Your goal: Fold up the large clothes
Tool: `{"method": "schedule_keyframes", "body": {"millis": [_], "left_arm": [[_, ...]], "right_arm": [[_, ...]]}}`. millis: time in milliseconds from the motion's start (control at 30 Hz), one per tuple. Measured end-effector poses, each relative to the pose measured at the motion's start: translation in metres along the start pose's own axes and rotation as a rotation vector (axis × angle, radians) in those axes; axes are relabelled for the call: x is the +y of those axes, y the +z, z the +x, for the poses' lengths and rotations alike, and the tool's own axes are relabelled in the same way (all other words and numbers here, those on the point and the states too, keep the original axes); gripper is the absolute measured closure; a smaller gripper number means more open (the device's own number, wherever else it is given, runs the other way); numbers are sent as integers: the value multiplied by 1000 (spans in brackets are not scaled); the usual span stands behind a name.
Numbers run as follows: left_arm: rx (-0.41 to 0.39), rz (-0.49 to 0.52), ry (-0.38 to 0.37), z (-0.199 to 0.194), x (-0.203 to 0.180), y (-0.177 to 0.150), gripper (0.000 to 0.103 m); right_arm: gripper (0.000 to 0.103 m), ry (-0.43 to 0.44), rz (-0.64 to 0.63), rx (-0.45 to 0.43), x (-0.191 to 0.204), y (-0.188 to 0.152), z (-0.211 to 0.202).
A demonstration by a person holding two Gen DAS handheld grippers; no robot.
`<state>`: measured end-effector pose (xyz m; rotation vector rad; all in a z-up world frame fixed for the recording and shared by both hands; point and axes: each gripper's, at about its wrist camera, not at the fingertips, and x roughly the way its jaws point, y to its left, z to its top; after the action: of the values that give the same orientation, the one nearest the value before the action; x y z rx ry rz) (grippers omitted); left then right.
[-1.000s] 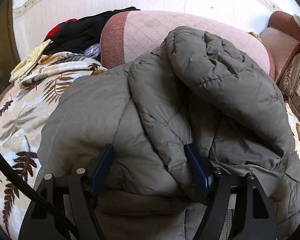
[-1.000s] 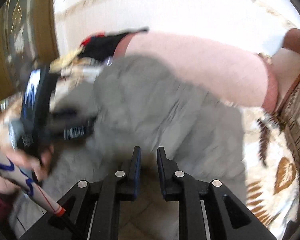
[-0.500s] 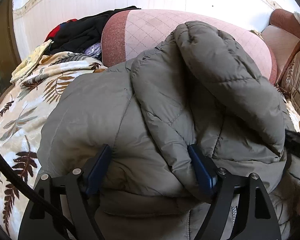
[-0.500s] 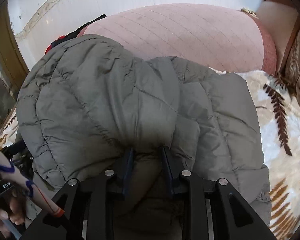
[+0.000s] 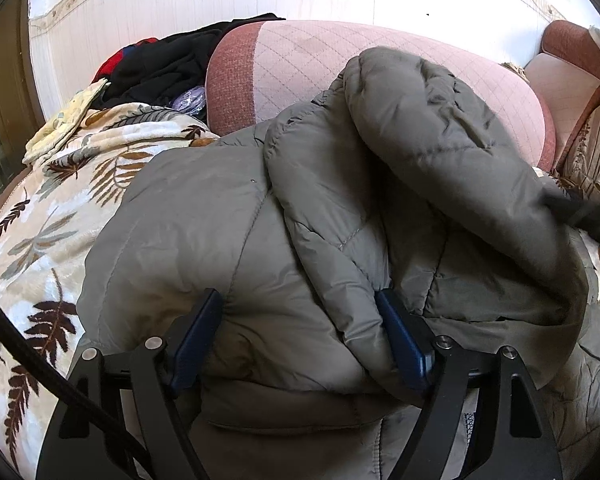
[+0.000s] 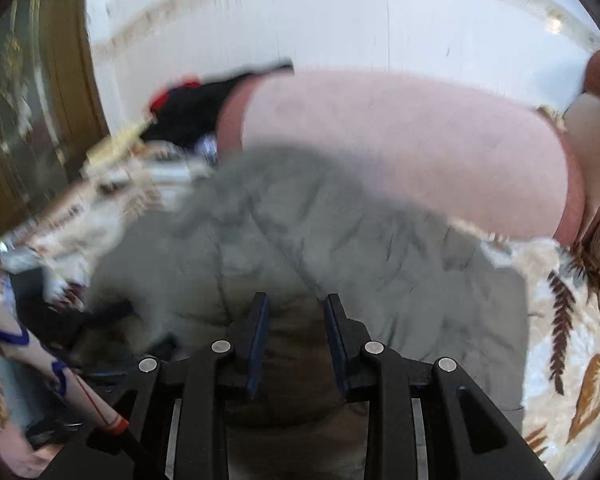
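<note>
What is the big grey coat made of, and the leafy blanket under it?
The coat looks like thin, smooth woven cloth, maybe nylon, stuffed with soft padding: it puffs up between stitched lines and has a slight sheen. The blanket looks like soft fleece or plush, with a fuzzy, matte surface and printed brown leaves.

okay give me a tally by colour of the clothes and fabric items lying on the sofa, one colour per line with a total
Grey-green: 1, the puffy jacket
Black: 1, the dark garment pile, with a red piece I cannot separate from it
Pale yellow: 1, the folded cloth
Cream with brown leaves: 1, the blanket
Total: 4
</note>
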<state>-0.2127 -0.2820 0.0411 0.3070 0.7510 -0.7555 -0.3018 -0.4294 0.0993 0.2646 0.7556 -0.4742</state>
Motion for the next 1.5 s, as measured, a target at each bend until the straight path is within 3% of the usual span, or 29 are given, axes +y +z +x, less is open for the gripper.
{"method": "schedule_keyframes", "body": {"millis": [67, 100, 167, 300, 400, 467, 533, 567, 700, 833, 1033, 1167, 1300, 1500], "left_arm": [[0, 2, 0, 0, 0, 0, 23], [-1, 5, 4, 0, -1, -1, 23], [-13, 4, 1, -3, 0, 0, 23], [-55, -20, -4, -19, 4, 1, 24], [-73, -41, -15, -34, 6, 3, 24], [-39, -8, -3, -30, 0, -1, 24], [12, 33, 10, -22, -7, -8, 23], [-1, 37, 23, -26, -7, -11, 23], [-50, 10, 1, -70, 0, -25, 24], [-84, 11, -5, -119, 7, -53, 24], [-59, -37, 30, -178, 19, -133, 24], [-56, -25, 139, -196, 24, -183, 24], [29, -26, 181, -189, 32, -215, 24], [15, 8, 229, -182, 28, -224, 22]], "right_arm": [[73, -56, -4, 129, -4, -15, 35], [73, -56, 6, 153, -10, -25, 51], [73, -36, 25, 122, -16, -29, 53], [73, 9, 94, 48, -22, -25, 8], [73, 7, 69, -30, -21, -36, -36], [72, -40, 19, 31, -16, -51, -34], [72, -82, 4, 149, -18, -68, -16], [72, -77, 24, 175, -21, -75, -14], [71, -26, 70, 77, -16, -85, -72], [69, 19, 76, 31, -9, -120, -138], [69, 27, 99, 49, 5, -202, -183], [69, 11, 100, 58, 13, -242, -190], [69, 5, 86, 79, 23, -270, -184], [64, -18, 95, 49, 24, -292, -171]]}}
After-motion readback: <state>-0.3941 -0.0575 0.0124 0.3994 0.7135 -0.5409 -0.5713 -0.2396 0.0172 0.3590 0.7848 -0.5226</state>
